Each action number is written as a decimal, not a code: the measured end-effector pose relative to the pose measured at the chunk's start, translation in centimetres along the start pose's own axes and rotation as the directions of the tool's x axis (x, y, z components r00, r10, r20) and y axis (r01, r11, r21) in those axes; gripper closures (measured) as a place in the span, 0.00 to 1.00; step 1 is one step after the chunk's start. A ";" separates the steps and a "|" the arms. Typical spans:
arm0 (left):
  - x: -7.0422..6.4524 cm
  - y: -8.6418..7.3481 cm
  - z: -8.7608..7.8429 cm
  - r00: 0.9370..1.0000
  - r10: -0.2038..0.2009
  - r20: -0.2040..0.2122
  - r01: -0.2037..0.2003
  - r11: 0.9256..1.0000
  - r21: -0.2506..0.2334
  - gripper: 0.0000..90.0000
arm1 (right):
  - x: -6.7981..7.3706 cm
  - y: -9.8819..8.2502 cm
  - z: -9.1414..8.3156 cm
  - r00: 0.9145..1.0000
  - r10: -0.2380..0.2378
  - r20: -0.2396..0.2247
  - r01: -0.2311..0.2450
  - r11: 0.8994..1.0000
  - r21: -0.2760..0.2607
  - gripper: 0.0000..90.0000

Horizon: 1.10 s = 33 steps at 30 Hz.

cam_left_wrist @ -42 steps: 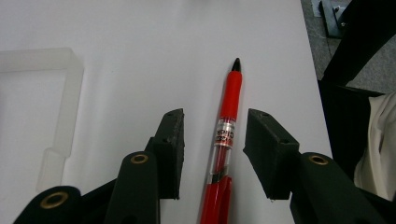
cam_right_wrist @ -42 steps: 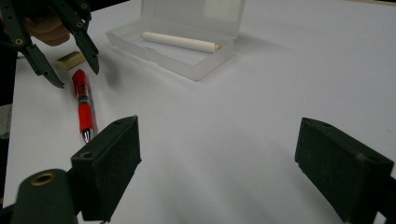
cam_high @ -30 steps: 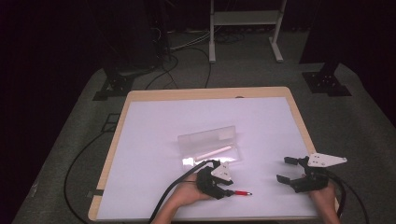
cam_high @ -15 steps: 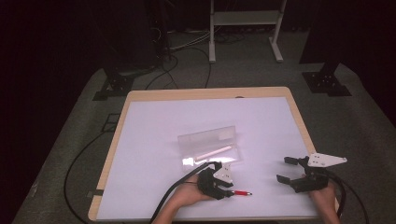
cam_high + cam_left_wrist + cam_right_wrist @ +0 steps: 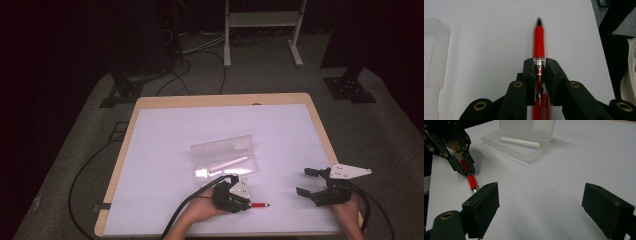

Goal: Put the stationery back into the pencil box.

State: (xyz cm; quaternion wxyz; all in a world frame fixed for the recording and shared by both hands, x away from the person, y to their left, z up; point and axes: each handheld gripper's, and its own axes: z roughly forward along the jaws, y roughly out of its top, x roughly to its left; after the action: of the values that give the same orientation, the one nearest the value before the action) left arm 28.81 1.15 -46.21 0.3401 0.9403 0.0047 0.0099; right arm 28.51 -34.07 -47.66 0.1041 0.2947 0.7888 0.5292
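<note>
Red pen (image 5: 539, 47) is pinched between the jaws of the left gripper (image 5: 539, 70), clamped around the clear banded section of the barrel, with its dark tip pointing away from the gripper. From the high view the pen (image 5: 259, 205) sits low over the white table (image 5: 165, 150) near the front edge, tip aimed right, and the left gripper (image 5: 245, 202) is held in the person's left hand (image 5: 200, 212). Can't tell if the pen actually touches the surface.

Just beyond it, around mid-table, there's a clear plastic case (image 5: 227, 157) lying open with a white stick-like pen (image 5: 520, 142) inside the tray half.

Right gripper (image 5: 306, 181) is off at the near right, well apart from the pen, jaws spread wide with nothing between them. In the right gripper view the two black pads (image 5: 485, 208) stand far apart over bare tabletop.
</note>
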 end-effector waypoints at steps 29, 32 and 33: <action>0.7 0.8 -2.5 0.998 0.008 -0.063 -0.010 1.000 -0.025 0.88 | 0.0 0.0 0.0 1.000 0.001 0.001 -0.001 1.000 0.001 0.15; 0.9 0.7 -2.7 0.997 0.003 -0.072 -0.005 1.000 -0.027 0.88 | 0.0 0.0 0.0 1.000 0.002 0.001 -0.002 1.000 0.001 0.15; 0.9 0.7 -2.8 0.997 -0.003 -0.075 0.000 0.999 -0.033 0.88 | 0.0 0.0 0.0 1.000 0.002 0.001 -0.002 1.000 0.001 0.15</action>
State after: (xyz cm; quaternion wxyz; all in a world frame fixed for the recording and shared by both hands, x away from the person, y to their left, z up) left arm 29.66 2.46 -43.61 0.3553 0.9335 0.0180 0.0447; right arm 28.50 -34.05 -47.66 0.1041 0.2958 0.7887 0.5288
